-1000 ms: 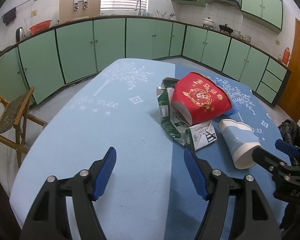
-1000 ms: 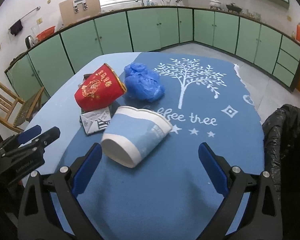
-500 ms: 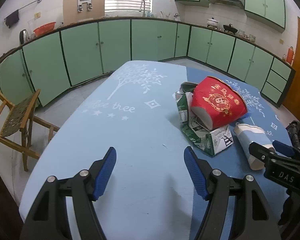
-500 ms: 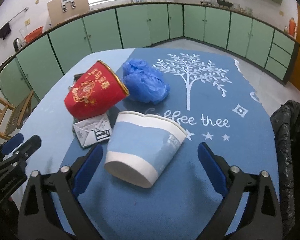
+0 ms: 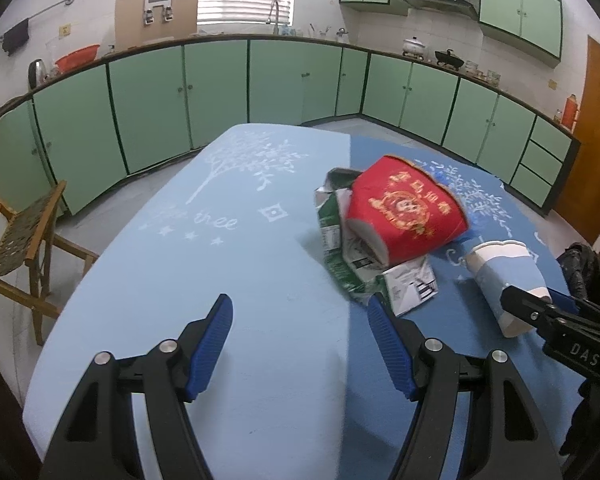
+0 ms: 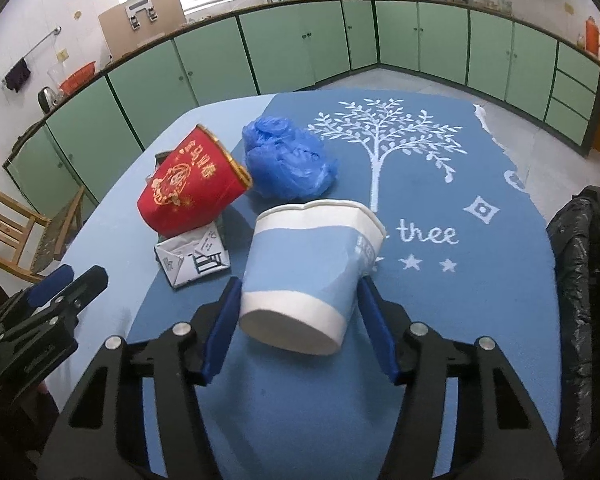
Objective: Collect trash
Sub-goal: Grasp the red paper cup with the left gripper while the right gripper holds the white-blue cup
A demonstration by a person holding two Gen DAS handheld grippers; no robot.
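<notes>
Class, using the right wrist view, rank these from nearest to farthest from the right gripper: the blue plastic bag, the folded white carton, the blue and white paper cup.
1. Blue and white paper cup: lying on its side between the fingers of the right gripper.
2. Folded white carton: ahead, to the left.
3. Blue plastic bag: farthest, behind the cup.

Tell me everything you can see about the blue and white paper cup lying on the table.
The blue and white paper cup looks like thin paper, with a light blue middle band, white bands at both ends and small print down one side. It lies tipped on its side on the dark blue tablecloth, base toward the camera, its dented, wavy rim pointing away. It sits between the blue pads of the right tool, which are close against its sides. The folded carton lies just to its left, apart from it.
</notes>
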